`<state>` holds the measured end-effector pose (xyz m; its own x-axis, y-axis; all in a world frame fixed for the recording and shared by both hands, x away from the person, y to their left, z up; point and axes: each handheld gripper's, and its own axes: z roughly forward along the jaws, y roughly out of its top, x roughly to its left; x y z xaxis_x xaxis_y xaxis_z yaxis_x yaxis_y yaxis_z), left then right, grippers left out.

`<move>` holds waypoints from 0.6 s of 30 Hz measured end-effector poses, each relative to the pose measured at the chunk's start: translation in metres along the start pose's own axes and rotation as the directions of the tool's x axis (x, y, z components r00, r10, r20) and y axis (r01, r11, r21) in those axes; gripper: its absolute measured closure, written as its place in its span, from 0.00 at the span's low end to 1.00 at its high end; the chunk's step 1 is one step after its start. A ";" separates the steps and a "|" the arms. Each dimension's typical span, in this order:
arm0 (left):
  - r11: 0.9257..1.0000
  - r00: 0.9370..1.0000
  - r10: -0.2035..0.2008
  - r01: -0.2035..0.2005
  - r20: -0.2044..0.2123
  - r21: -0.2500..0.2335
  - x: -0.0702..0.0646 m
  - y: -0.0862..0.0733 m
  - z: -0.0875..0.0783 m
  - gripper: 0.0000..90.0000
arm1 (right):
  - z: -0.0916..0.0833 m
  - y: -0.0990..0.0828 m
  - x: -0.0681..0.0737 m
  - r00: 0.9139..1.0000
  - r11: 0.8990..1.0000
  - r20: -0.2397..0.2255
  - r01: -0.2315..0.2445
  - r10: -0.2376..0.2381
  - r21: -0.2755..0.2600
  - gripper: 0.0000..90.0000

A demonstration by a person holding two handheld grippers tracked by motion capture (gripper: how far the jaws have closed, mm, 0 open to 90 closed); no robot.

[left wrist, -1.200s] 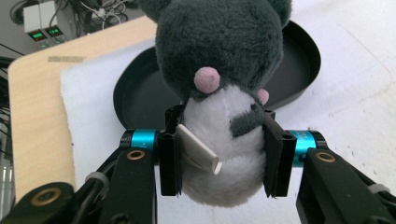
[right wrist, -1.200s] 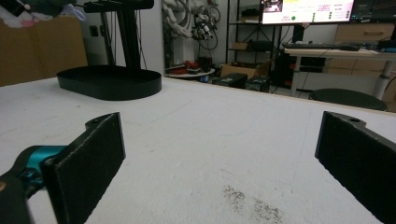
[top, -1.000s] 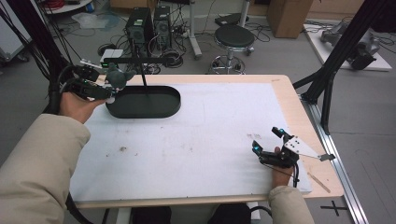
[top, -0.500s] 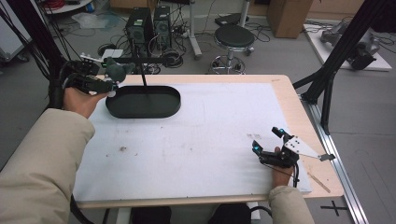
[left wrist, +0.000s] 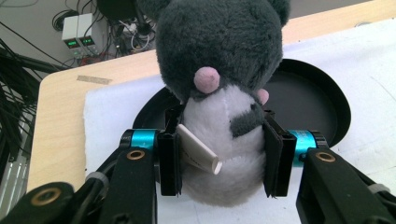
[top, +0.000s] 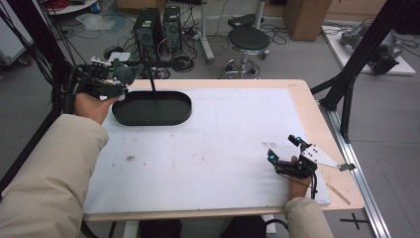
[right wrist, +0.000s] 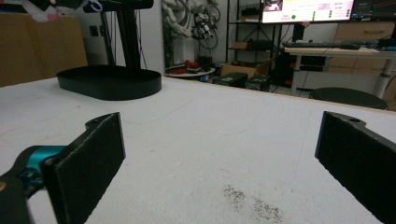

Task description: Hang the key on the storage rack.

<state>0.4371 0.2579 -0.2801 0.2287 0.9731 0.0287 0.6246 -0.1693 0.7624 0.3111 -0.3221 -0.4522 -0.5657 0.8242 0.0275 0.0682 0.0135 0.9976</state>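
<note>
Left gripper (top: 118, 83) is drifting back off the black tray (top: 183, 101), clamped on the plush mouse (left wrist: 219, 93)
Right gripper (top: 286, 150) is idling, jaws apart; next, I'd guess, lowering the mouse into the tray ahead

Plush mouse (left wrist: 219, 70): ears cut off at top edge, flanks hidden behind left tool (left wrist: 222, 161) pads.

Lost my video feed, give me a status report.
Left hand-held gripper shut on plush mouse, above black tray edge. Right hand-held gripper open, empty. Nothing in the way.
</note>
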 end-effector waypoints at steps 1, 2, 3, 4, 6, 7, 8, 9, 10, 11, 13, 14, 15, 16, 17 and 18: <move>1.000 1.000 0.000 0.000 -0.001 0.002 0.000 -0.001 0.002 0.64 | 0.000 0.000 0.000 1.000 1.000 0.000 0.001 -0.001 0.000 0.01; 1.000 1.000 0.004 -0.003 -0.007 0.008 -0.001 -0.002 0.003 0.64 | 0.000 0.000 0.000 1.000 1.000 0.001 0.000 0.000 0.001 0.01; 1.000 1.000 0.003 -0.003 -0.012 0.010 -0.001 -0.004 0.005 0.64 | 0.000 0.000 0.000 1.000 1.000 0.000 0.004 -0.004 -0.001 0.01; 1.000 1.000 0.000 0.000 -0.011 0.011 -0.001 -0.005 0.006 0.64 | 0.000 0.000 0.000 1.000 1.000 -0.002 0.009 -0.009 -0.003 0.01; 1.000 1.000 -0.003 0.003 -0.011 0.019 -0.002 -0.007 0.008 0.64 | 0.000 0.000 0.000 1.000 1.000 0.000 0.004 -0.004 0.000 0.01; 1.000 1.000 0.000 0.000 -0.011 0.025 -0.002 -0.008 0.009 0.64 | 0.000 0.000 0.000 1.000 1.000 0.000 0.003 -0.003 0.000 0.01; 0.999 1.000 0.000 0.000 -0.013 0.035 -0.002 -0.010 0.011 0.64 | 0.000 0.000 0.000 1.000 1.000 0.000 0.004 -0.004 0.000 0.01; 0.999 1.000 0.002 -0.002 -0.010 0.039 -0.002 -0.011 0.012 0.64 | 0.000 0.000 0.000 1.000 1.000 0.000 0.003 -0.003 -0.001 0.01; 0.999 1.000 0.001 -0.001 -0.012 0.042 -0.002 -0.013 0.014 0.64 | 0.000 0.000 0.000 1.000 1.000 -0.002 0.008 -0.009 -0.003 0.01; 0.999 1.000 0.001 0.000 -0.013 0.046 -0.003 -0.014 0.016 0.64 | 0.000 0.000 0.000 1.000 1.000 0.000 0.002 -0.002 0.000 0.01; 0.998 1.000 0.013 -0.012 -0.017 0.067 -0.004 -0.016 0.019 0.64 | 0.000 0.000 0.000 1.000 1.000 -0.002 0.008 -0.008 -0.002 0.01; 0.997 0.999 0.026 -0.024 -0.023 0.072 -0.005 -0.017 0.021 0.64 | 0.000 0.000 0.000 1.000 1.000 -0.003 0.003 -0.003 0.000 0.01; 0.997 0.999 0.032 -0.030 -0.025 0.076 -0.006 -0.017 0.022 0.64 | 0.000 0.000 0.000 1.000 1.000 -0.003 0.003 -0.003 0.000 0.01; 0.997 0.999 0.026 -0.024 -0.023 0.075 -0.007 -0.016 0.024 0.64 | 0.000 0.000 0.000 1.000 1.000 -0.001 0.002 -0.002 0.000 0.01; 0.997 0.999 0.025 -0.023 -0.022 0.070 -0.008 -0.016 0.026 0.64 | 0.000 0.000 0.000 1.000 1.000 0.000 0.001 -0.001 0.000 0.01; 0.997 0.999 0.025 -0.023 -0.024 0.073 -0.009 -0.016 0.028 0.64 | 0.000 0.000 0.000 1.000 1.000 -0.002 0.007 -0.007 -0.002 0.01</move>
<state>0.4456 0.2480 -0.3104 0.2260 0.9721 0.0633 0.6721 -0.2026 0.7122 0.3112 -0.3220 -0.4524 -0.5676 0.8231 0.0209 0.0625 0.0178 0.9979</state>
